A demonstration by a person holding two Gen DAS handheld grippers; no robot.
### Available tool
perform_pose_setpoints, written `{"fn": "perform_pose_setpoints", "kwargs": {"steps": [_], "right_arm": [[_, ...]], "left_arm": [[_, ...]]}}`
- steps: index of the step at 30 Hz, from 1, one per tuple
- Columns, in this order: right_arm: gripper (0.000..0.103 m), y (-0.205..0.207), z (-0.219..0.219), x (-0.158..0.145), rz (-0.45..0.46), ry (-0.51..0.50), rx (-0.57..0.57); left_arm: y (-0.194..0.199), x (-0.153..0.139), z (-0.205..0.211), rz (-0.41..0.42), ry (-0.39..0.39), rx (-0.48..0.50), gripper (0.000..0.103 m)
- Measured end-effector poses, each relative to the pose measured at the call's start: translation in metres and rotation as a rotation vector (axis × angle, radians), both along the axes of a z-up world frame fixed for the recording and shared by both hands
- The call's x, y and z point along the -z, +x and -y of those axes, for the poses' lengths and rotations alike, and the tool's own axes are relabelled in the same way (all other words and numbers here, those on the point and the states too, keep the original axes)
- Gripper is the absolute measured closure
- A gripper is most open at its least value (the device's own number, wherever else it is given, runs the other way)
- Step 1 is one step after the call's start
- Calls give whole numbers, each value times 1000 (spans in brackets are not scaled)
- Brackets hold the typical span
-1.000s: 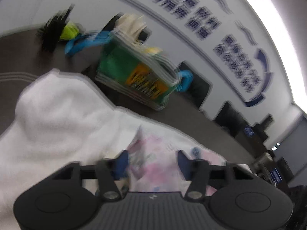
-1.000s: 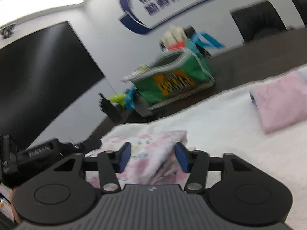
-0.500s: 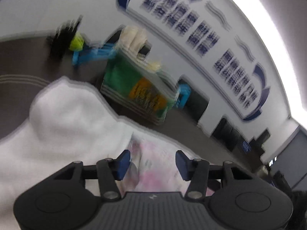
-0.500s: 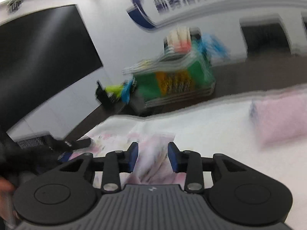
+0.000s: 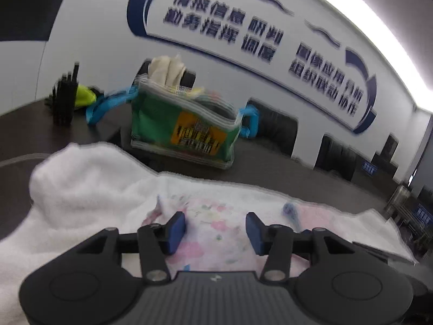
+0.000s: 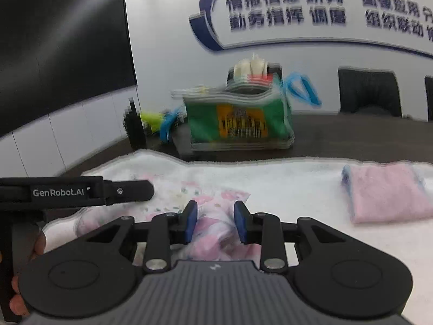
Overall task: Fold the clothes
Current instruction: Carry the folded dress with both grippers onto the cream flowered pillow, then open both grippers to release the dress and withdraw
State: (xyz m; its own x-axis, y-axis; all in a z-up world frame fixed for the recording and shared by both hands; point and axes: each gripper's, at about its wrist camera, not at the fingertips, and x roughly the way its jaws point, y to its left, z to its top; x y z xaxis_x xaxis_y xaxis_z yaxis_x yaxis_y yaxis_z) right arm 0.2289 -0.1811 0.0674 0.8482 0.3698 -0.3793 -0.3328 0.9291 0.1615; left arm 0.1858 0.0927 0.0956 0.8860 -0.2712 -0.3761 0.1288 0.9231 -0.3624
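Blue pads of the right gripper [image 6: 213,220] stand a little apart and are closing, with a raised bunch of the floral garment [image 6: 213,216] between them; whether they already press on the cloth cannot be told through the blur. The left gripper [image 5: 215,228] is about half open, its pads clear of the same floral garment [image 5: 211,216], which lies flat under and between them with nothing gripped. In the right wrist view that left gripper [image 6: 151,189] reaches in from the left over the garment's far edge, a hand [image 6: 29,257] around its handle.

Both grippers work over a white towel [image 6: 284,181] spread on the dark table [image 6: 338,135]. Toward the right of the towel, well apart from the floral piece, a pink garment [image 6: 389,192] lies as a neat rectangle, which I judge already folded. The floral garment looks partly gathered, rumpled at the right gripper, so its fold is probably still in hand. Behind the towel stands a green bag [image 6: 240,119] with pale cloth sticking out of the top; more clothes may wait there.
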Motion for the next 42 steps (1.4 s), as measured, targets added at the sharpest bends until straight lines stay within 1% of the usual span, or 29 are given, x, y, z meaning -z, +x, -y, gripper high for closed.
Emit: {"fn": "perform_pose_setpoints", "kwargs": {"steps": [1,2,3,5,6,7,9,11,12,14,16,17,20,22,24,25,26,27,29,30,31,34,38,42], "right_arm": [[70,-12,0,-12,41,-1,8],[66,-26,0,-24,81,-3,17],[62,-40,0,-32,106,-4,24],[56,-67,6,-45,124,-6,29],[52,-81,8,-50,131,-7,29],[49,-96,7,-50,130,-10,24],[38,-122,11,-45,118,-20,11],[34,-144,17,-32,80,-27,6],[34,-155,19,-25,58,-34,5],[32,-175,20,-9,2,-65,8],[28,-190,19,7,-42,-84,8],[25,-197,19,15,-64,-94,9],[24,-217,17,37,-126,-119,11],[22,-222,15,44,-146,-121,23],[15,-225,15,49,-160,-125,54],[13,-224,16,52,-173,-123,68],[10,-223,17,54,-187,-122,82],[6,-222,17,57,-201,-124,94],[3,-218,18,63,-230,-139,107],[1,-218,18,63,-235,-138,107],[0,-217,19,64,-240,-136,107],[1,-217,17,66,-250,-150,111],[0,-219,1,67,-234,-251,127],[1,-218,7,67,-254,-218,132]], "left_arm": [[-10,-11,0,27,-10,1,50],[-24,-22,4,52,1,10,45],[-38,-32,10,68,30,19,41],[-73,-42,24,77,107,9,24],[-88,-42,30,70,130,1,21],[-103,-37,37,51,147,0,19],[-127,-21,49,4,167,8,19],[-148,0,64,-32,196,33,19],[-156,11,70,-46,208,49,19],[-165,31,81,-97,231,76,19],[-172,49,89,-154,269,89,19],[-174,54,92,-170,282,81,19],[-175,70,98,-204,319,56,19],[-178,78,101,-217,353,33,19],[-180,84,105,-227,399,0,19],[-179,86,105,-229,410,-13,18],[-178,87,106,-230,420,-25,14],[-177,89,106,-232,429,-37,12],[-175,90,103,-244,418,-59,3],[-174,90,101,-249,411,-63,2],[-174,90,100,-254,404,-66,0],[-175,89,100,-253,410,-68,0],[-175,89,100,-252,406,-65,0],[-176,90,100,-250,406,-62,0]]}}
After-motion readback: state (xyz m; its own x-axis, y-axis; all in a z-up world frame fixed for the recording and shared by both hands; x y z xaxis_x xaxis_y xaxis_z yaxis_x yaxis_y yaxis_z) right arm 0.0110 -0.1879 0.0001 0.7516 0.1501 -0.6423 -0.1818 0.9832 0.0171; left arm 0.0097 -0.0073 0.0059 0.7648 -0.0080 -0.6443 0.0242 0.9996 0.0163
